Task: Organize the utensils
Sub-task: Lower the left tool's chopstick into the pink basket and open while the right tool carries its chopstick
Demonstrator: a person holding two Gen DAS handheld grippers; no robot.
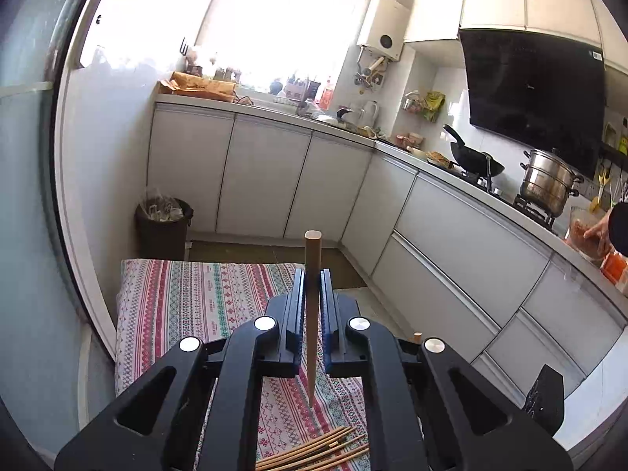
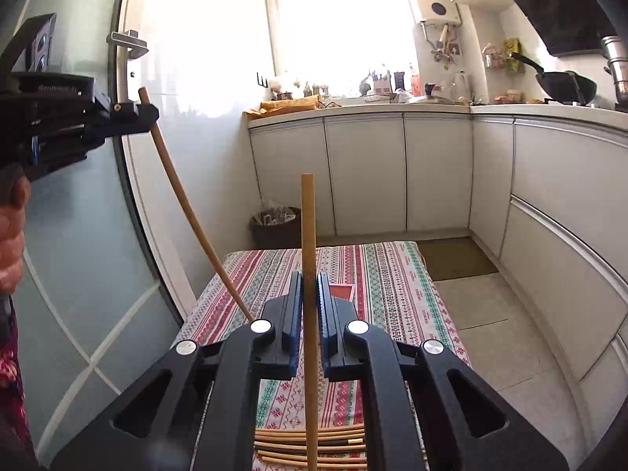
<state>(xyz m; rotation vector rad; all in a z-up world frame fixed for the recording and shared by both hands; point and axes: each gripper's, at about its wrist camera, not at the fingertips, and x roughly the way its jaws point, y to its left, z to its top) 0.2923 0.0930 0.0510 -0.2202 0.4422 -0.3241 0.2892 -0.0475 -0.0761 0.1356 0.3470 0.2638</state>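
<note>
A wooden chopstick [image 1: 313,314] is being gripped upright by the left claw [image 1: 313,274], whose jaws are being held nearly shut on it, its blunt end standing above the fingertips and its thin end pointing down toward the bench [image 1: 176,306]. A second chopstick [image 2: 309,274] is being clamped in the same upright way by the right claw [image 2: 310,278], also closed tight around the shaft. In the right wrist view, the left claw is being seen from the side at the upper left, carried by a hand [image 2: 11,235]. The bench is being covered by a striped patterned cloth [image 2: 384,282]. A bundle of more chopsticks [image 2: 310,445] is being left lying flat on the cloth, just below both claws. A dark bin [image 1: 163,227] is being kept on the floor beyond the bench, beside white cabinets [image 1: 259,172].
</note>
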